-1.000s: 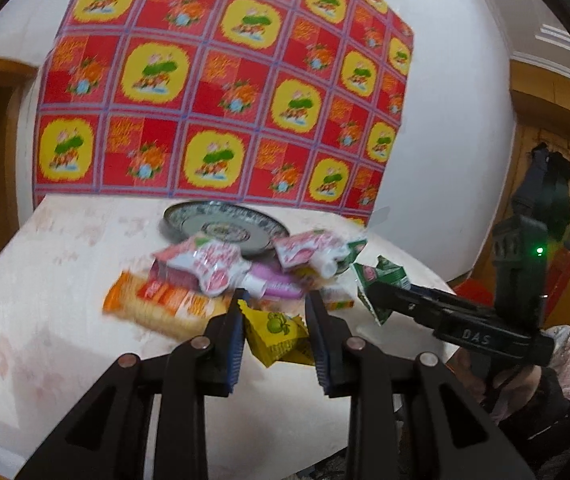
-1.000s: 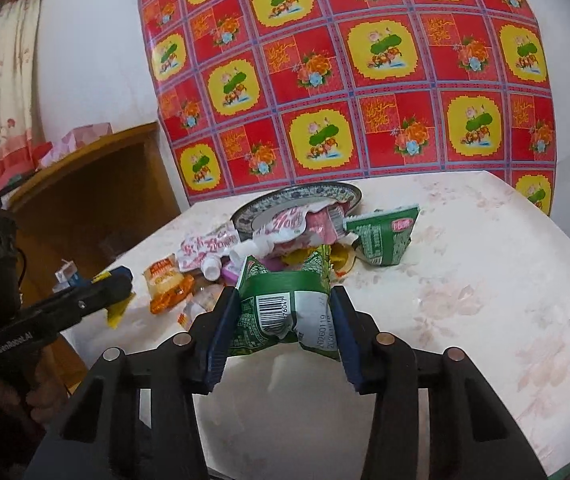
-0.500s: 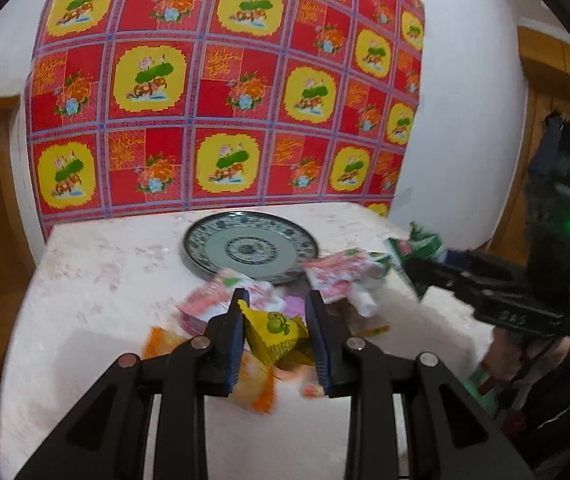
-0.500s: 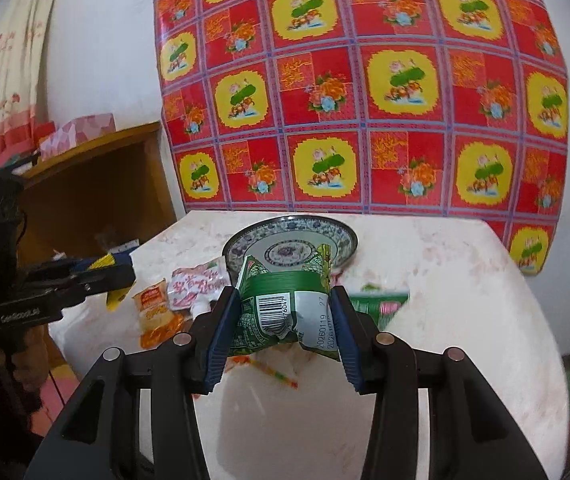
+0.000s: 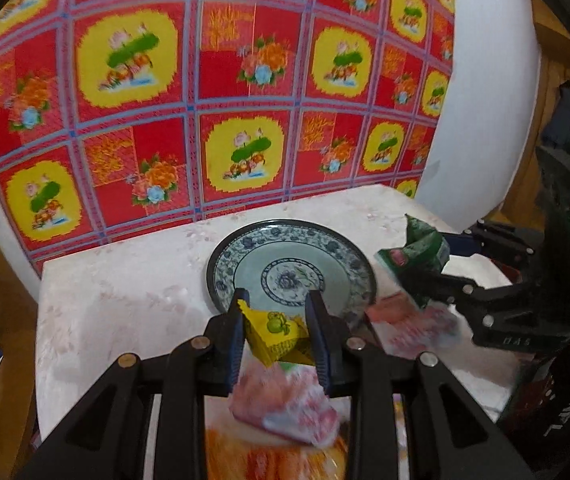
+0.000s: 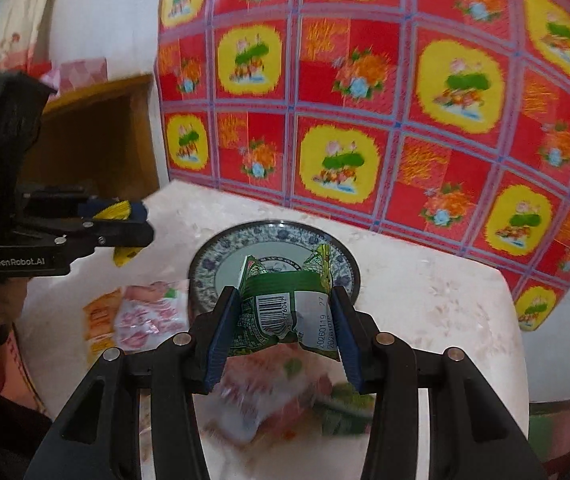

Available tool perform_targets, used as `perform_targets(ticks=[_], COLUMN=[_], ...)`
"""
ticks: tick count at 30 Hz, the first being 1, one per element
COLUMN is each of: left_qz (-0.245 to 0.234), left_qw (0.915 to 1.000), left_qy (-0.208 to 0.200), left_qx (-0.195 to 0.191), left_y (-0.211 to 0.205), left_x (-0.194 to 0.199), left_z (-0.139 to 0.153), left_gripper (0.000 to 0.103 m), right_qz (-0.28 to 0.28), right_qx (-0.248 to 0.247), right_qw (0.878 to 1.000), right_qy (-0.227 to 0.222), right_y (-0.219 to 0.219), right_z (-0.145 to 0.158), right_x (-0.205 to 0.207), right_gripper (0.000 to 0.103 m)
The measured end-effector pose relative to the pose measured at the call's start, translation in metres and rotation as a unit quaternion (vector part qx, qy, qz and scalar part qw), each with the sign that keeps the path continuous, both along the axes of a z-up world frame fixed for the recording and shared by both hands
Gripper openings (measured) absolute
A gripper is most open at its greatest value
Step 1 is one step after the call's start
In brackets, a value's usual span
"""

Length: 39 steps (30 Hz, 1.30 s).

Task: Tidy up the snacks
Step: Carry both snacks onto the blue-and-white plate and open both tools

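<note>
The plate (image 5: 221, 268) has a blue-and-white floral rim around a pale green centre. One snack packet (image 5: 275, 334) is yellow with a green frog, another (image 6: 285, 316) green with a white barcode panel. The wall cloth (image 5: 221, 92) shows red and yellow flowered squares; the table (image 5: 125, 292) is pale pink marbled.

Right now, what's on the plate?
Nothing visible on the plate; its patterned centre shows bare. The yellow packet in the left tool hides its near rim, so that strip can't be checked.
</note>
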<state>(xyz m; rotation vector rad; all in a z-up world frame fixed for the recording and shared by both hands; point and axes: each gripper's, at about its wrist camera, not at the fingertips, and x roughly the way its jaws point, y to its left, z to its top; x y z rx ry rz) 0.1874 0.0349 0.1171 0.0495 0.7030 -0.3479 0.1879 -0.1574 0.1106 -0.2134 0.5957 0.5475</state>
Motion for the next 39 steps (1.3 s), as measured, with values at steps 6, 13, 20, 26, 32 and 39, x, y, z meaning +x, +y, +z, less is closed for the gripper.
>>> perform_targets(ticks=[6, 13, 20, 26, 32, 39], left_qz=[-0.006, -0.018, -0.017, 0.001, -0.002, 0.008], left_qw=[0.9988, 0.9974, 0.9965, 0.9965, 0.9967, 0.9965], left_qy=[0.048, 0.068, 0.08, 0.078, 0.076, 0.078], left_qx=[-0.005, -0.014, -0.019, -0.029, -0.029, -0.03], left_y=[-0.004, -0.01, -0.006, 0.003, 0.003, 0.004], left_x=[0.048, 0.068, 0.077, 0.079, 0.08, 0.076], left_z=[-0.023, -0.045, -0.058, -0.058, -0.058, -0.047], left_gripper=[0.03, 0.03, 0.03, 0.042, 0.044, 0.056], right_qz=[-0.011, -0.01, -0.009, 0.004, 0.005, 0.006], right_qx=[-0.041, -0.088, -0.098, -0.1, -0.093, -0.105], right_qw=[0.997, 0.99, 0.989, 0.988, 0.988, 0.99], right_qy=[0.071, 0.11, 0.113, 0.118, 0.12, 0.099], right_y=[0.014, 0.019, 0.022, 0.024, 0.025, 0.027], right_z=[-0.017, -0.034, -0.041, -0.044, -0.045, -0.03], right_x=[0.049, 0.071, 0.081, 0.088, 0.093, 0.08], right_gripper=[0.047, 0.047, 0.047, 0.051, 0.062, 0.073])
